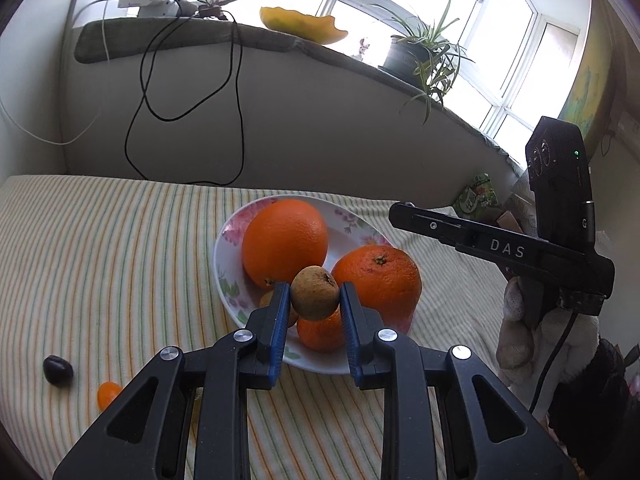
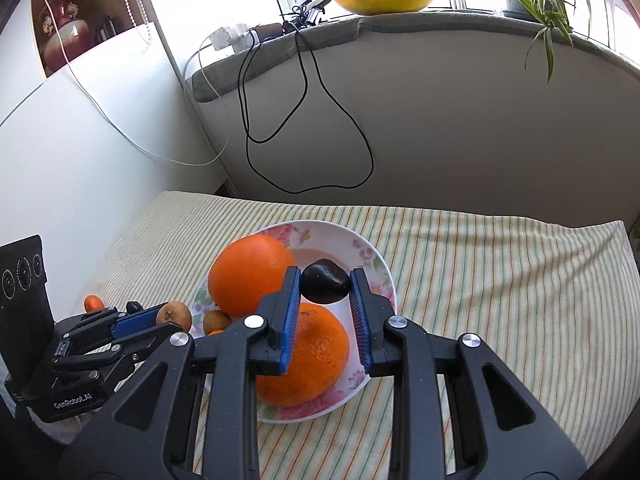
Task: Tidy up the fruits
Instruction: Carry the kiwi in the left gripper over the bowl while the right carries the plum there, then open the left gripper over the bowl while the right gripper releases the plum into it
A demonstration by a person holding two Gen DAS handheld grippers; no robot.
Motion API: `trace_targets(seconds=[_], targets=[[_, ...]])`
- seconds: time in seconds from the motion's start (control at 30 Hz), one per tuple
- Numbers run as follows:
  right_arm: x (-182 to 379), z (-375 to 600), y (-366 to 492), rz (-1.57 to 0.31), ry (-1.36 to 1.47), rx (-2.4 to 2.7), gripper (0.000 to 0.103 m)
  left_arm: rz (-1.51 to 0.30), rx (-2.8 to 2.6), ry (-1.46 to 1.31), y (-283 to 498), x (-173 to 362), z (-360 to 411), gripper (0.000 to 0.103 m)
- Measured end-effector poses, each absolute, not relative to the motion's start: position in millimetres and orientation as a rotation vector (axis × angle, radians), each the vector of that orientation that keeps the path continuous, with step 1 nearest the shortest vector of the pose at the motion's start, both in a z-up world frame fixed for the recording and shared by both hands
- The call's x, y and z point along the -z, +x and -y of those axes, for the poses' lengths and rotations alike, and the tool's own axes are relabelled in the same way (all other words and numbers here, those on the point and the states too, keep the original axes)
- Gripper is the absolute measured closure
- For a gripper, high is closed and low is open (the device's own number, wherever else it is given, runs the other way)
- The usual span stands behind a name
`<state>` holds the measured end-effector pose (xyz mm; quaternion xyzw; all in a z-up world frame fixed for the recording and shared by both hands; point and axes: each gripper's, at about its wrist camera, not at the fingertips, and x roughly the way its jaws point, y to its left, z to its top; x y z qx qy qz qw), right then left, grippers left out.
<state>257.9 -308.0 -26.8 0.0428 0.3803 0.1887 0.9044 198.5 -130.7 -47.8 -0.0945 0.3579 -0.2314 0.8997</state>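
Note:
My left gripper is shut on a small brown longan-like fruit, held over the near rim of a flowered plate. The plate holds a big orange, a second orange and smaller fruits partly hidden behind my fingers. My right gripper is shut on a dark plum-like fruit above the same plate, between two oranges. In the right wrist view the left gripper shows at the left with the brown fruit.
On the striped cloth left of the plate lie a dark fruit and a small orange fruit. A gloved hand holds the right gripper. Black cables hang from the windowsill with a plant.

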Motion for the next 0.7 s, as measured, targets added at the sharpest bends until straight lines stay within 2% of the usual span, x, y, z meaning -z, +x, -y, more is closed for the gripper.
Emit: trace_targets(seconds=[0.53, 0.57, 0.6, 0.67, 0.7], targets=[[35, 310, 280, -0.815, 0.107, -0.386, 0.077, -0.748, 0.489, -0.187, 209, 48, 143, 0.079], [35, 311, 280, -0.816, 0.109, -0.386, 0.077, -0.746, 0.49, -0.187, 208, 48, 143, 0.077], [35, 311, 279, -0.816, 0.112, -0.387, 0.077, -0.745, 0.487, -0.185, 208, 48, 144, 0.069], [34, 312, 278, -0.815, 0.115, -0.387, 0.064, -0.744, 0.485, -0.19, 208, 48, 144, 0.06], [33, 312, 278, -0.807, 0.115, -0.385, 0.049, -0.744, 0.486, -0.19, 207, 48, 144, 0.06]])
